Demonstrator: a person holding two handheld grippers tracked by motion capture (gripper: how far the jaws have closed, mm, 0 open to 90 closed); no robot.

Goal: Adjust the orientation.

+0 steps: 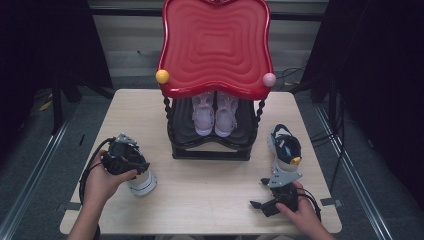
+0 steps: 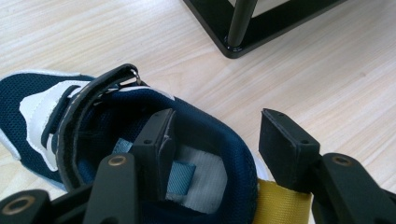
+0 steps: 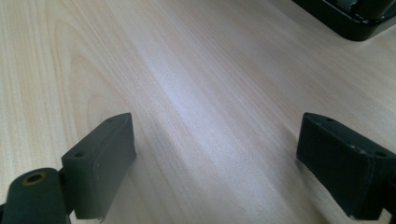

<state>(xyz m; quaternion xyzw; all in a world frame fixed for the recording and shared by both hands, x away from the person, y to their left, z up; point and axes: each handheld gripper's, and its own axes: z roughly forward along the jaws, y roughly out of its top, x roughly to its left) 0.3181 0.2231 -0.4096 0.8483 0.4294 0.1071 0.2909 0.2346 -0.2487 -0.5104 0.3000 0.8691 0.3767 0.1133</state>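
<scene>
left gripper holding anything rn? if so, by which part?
Nothing gripped. The left gripper straddles the heel collar of the navy shoe, one jaw inside the opening, one outside, but the pads stand off it. The right gripper is open over the table.

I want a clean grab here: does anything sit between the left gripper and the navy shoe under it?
Nothing visible does. The left gripper already straddles the shoe at its heel: one jaw is inside the opening and the other outside, with a gap to the heel.

shoe toe (image 2: 18, 121) cut off, left claw (image 1: 131, 167) covering shoe
</scene>
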